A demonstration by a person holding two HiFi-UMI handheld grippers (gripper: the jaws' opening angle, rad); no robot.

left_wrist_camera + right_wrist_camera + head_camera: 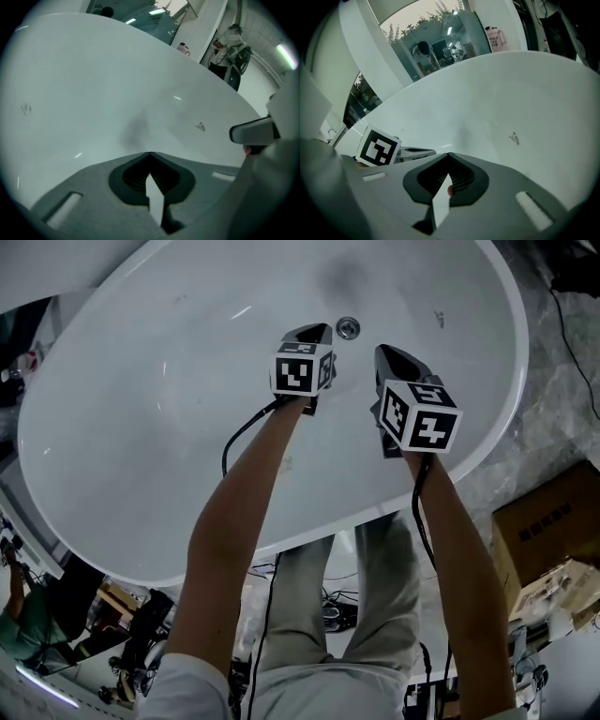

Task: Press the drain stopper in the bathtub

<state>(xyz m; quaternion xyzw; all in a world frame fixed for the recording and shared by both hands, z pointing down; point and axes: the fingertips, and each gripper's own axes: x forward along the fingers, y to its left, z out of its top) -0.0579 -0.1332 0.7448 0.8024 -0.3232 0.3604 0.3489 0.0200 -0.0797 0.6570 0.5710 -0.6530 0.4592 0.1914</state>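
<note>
Cardboard box on the grey floor; pink jug beside glass pane

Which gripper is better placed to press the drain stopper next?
Left, probably. In the head view the left gripper, jaws together, has its tip just beside the drain stopper on the bathtub floor. The right gripper, also shut, points past the stopper from farther off.

Left gripper above the white bathtub
Jaws pressed together, nothing between them — the right gripper juts in alongside.
</note>
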